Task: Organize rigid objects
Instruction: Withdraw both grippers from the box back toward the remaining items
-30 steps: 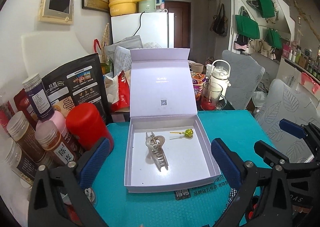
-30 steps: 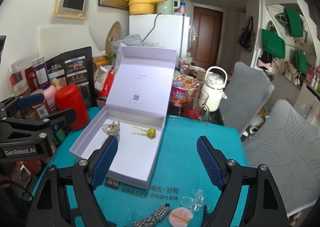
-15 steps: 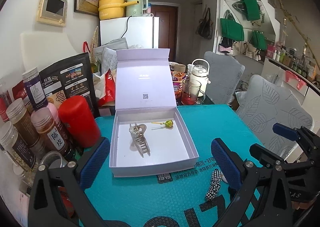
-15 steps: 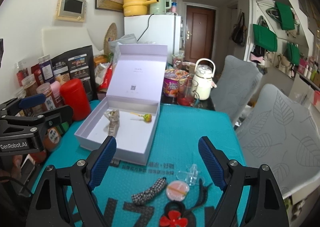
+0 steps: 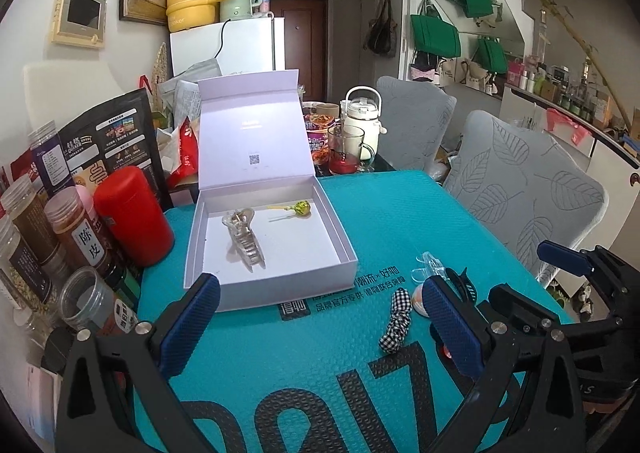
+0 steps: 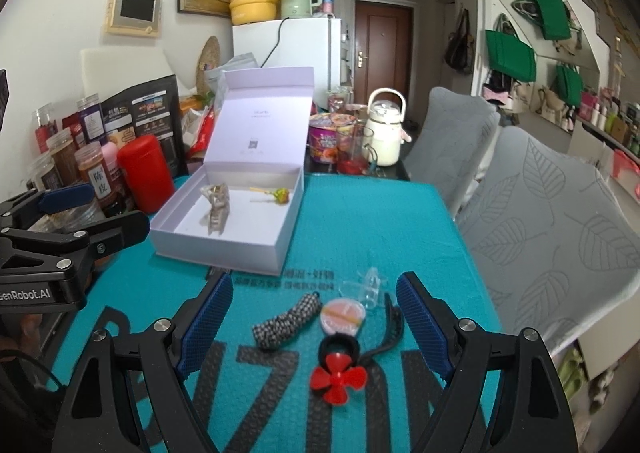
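An open pale lilac box [image 5: 348, 249] [image 6: 280, 249] stands on the teal mat with its lid up. Inside lie a clear hair claw [image 5: 244, 239] [image 6: 216, 209] and a green lollipop [image 5: 300, 208] [image 6: 280, 195]. Loose on the mat in front lie a checked hair tie [image 5: 396, 321] [image 6: 286, 321], a round pink compact [image 6: 343, 318], a clear clip [image 6: 370, 287], a black clip [image 6: 394, 327] and a red-bladed small fan [image 6: 338, 373]. My left gripper [image 5: 316, 329] is open and empty, short of the box. My right gripper [image 6: 314, 327] is open above the loose items, touching none.
Jars [image 5: 86, 245], a red canister [image 5: 134, 215] and snack bags crowd the mat's left edge. A glass cup [image 6: 352, 151], noodle bowl [image 6: 330, 137] and white kettle [image 6: 384, 133] stand behind the box. Two grey chairs [image 6: 560, 237] flank the right side.
Both grippers have drawn back from the box and sunk a little. The box looks smaller, and the loose items on the mat have come into both views.
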Demonstrator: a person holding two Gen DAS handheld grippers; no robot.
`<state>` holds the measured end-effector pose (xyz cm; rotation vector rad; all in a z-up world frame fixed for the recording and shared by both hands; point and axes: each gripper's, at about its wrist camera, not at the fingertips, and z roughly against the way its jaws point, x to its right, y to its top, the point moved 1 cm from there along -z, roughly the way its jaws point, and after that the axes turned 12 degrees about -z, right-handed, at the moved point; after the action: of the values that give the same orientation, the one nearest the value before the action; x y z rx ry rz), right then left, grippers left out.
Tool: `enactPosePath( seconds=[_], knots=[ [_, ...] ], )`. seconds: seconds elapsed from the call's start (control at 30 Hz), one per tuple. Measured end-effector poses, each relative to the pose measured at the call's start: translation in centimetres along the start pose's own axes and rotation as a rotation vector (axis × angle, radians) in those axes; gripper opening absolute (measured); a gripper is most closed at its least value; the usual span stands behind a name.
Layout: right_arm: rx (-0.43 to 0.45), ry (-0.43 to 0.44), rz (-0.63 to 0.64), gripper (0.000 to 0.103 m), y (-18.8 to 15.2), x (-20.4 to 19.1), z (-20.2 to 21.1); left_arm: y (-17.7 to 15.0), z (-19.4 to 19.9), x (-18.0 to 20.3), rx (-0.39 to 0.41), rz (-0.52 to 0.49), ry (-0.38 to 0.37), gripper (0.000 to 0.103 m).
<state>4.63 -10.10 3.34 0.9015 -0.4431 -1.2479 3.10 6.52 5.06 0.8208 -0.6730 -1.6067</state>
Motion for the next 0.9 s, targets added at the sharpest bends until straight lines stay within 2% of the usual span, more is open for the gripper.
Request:
enactPosePath(
  seconds=[0.23, 0.43, 0.63, 0.77, 0.9],
  knots=[
    [-0.018, -0.052, 0.004, 0.085, -1.9, 1.3, 0.1, -1.5, -0.3, 1.5, -0.009, -0.002, -0.036, 0.103],
    [-0.05, -0.055, -0.016, 0.085, -3.7, 2.8, 0.0, -2.4, -1.3, 3.1, -0.034, -0.003, -0.082, 0.103],
    [-0.101, -0.034, -0.056, 0.085, -5.2, 4.5, -0.1, -3.4, -2.3, 5.4, -0.072, -0.048, -0.132, 0.103],
    [-0.106, -0.048, -0.071, 0.085, -5.9, 5.5, -0.3, -4.0, -3.4, 6.1, -0.105, -0.041, -0.181, 0.103],
    [-0.116, -0.05, -0.078, 0.085, -6.5, 6.1, -1.0, -4.8, -4.6, 6.5, -0.135, -0.043, -0.195, 0.103]
  ],
)
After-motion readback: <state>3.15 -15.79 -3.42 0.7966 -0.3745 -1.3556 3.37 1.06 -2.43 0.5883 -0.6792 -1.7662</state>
